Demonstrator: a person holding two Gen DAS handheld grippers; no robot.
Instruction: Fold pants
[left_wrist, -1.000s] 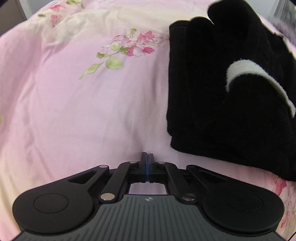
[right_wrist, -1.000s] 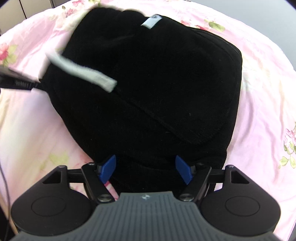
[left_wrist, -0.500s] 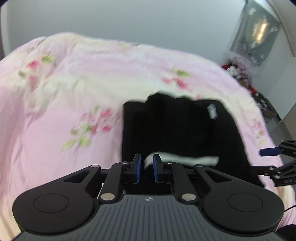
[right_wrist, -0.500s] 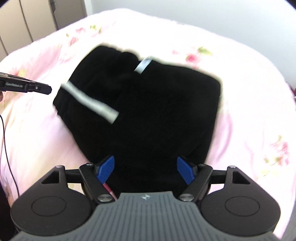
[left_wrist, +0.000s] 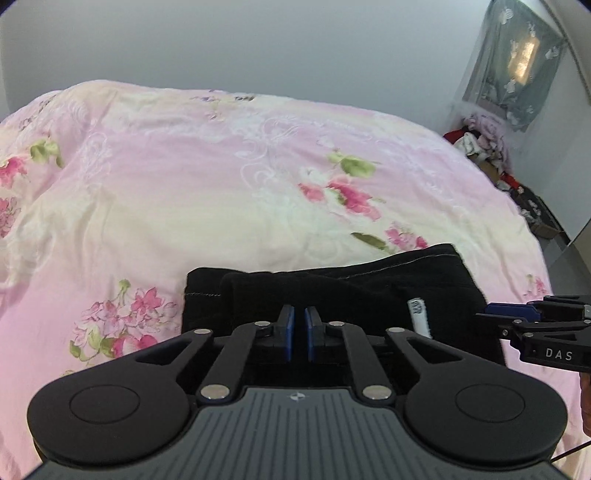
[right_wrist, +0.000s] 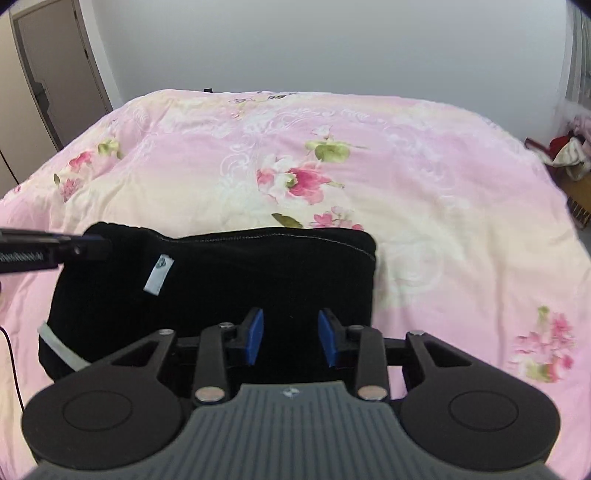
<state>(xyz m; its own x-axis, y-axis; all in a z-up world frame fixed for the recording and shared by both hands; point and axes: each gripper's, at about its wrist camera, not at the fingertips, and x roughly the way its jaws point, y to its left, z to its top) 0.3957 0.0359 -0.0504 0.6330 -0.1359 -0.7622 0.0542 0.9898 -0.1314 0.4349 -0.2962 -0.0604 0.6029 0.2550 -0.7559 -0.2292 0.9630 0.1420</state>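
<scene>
Both tongs are hovering empty above folded black fabric pants (right_wrist: 236, 291) lying on a pink floral bedspread (right_wrist: 424, 192): the left gripper (left_wrist: 299, 334) nearly closed, the right gripper (right_wrist: 291, 336) gaping wide. Only the right view is showing the white drawstring (right_wrist: 61, 349) at the near left.

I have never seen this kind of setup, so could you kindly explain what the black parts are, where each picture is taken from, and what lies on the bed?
Each picture comes from a camera mounted on a hand-held tool and looks forward along its two blue-padded fingers. One shows the left tool, its fingers nearly together with nothing between them; the other shows the right tool, open and empty. Each tool also appears at the edge of the other's view. On the pink flowered bedspread lie black pants, folded into a compact bundle with a white label showing.
</scene>
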